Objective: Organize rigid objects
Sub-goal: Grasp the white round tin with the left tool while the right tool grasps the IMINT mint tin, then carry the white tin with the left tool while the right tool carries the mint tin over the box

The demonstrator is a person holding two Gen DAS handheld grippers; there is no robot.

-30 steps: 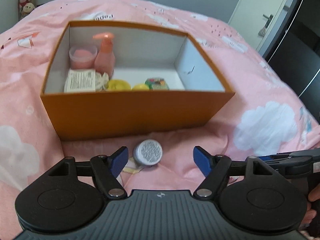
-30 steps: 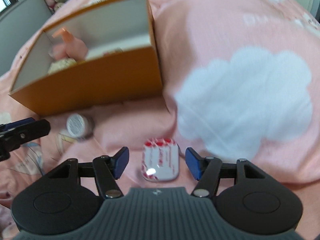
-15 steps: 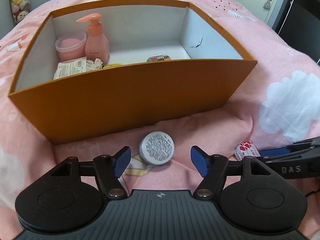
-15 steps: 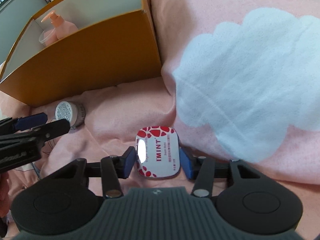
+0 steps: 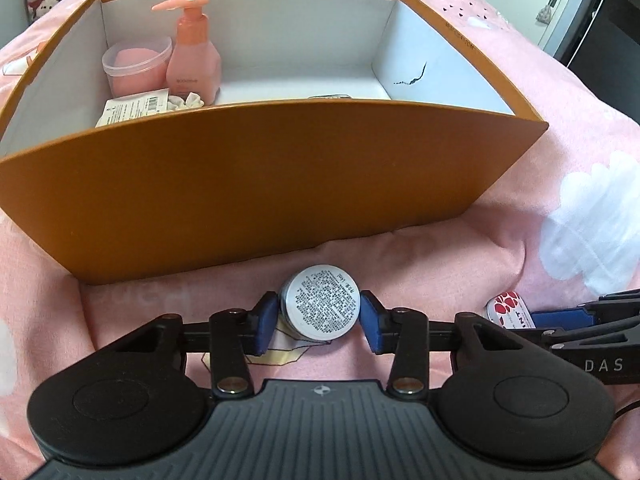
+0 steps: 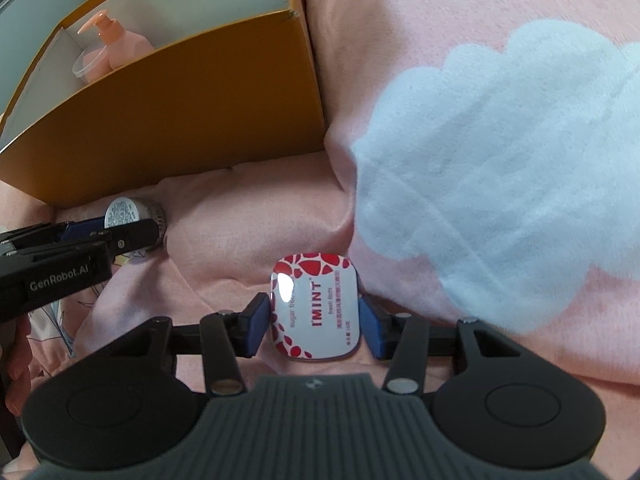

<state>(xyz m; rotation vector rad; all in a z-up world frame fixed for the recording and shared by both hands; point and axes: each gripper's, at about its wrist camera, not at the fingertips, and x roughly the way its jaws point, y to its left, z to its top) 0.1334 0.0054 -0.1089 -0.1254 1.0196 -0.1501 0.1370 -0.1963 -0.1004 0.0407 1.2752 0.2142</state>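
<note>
A small round silver tin (image 5: 320, 304) with a printed label lies on the pink bedspread just in front of the orange box (image 5: 260, 184). My left gripper (image 5: 318, 322) is closing around it, and its blue pads touch the tin's two sides. To the right, a white and red mint tin (image 6: 316, 312) lies flat on the bedspread. My right gripper (image 6: 314, 326) is shut on its long edges. The right wrist view also shows the round tin (image 6: 124, 212) behind the left gripper's fingers (image 6: 132, 236).
The open orange box holds a pink pump bottle (image 5: 192, 52), a clear tub of pink stuff (image 5: 136, 64) and a white packet (image 5: 132, 110) at its left end. The bedspread rises in a fold (image 6: 480, 160) to the right. A door (image 5: 556, 0) stands at the far right.
Both grippers have come down to the bedspread. The left jaws closed from wide apart onto the round tin. The right jaws closed onto the mint tin.
</note>
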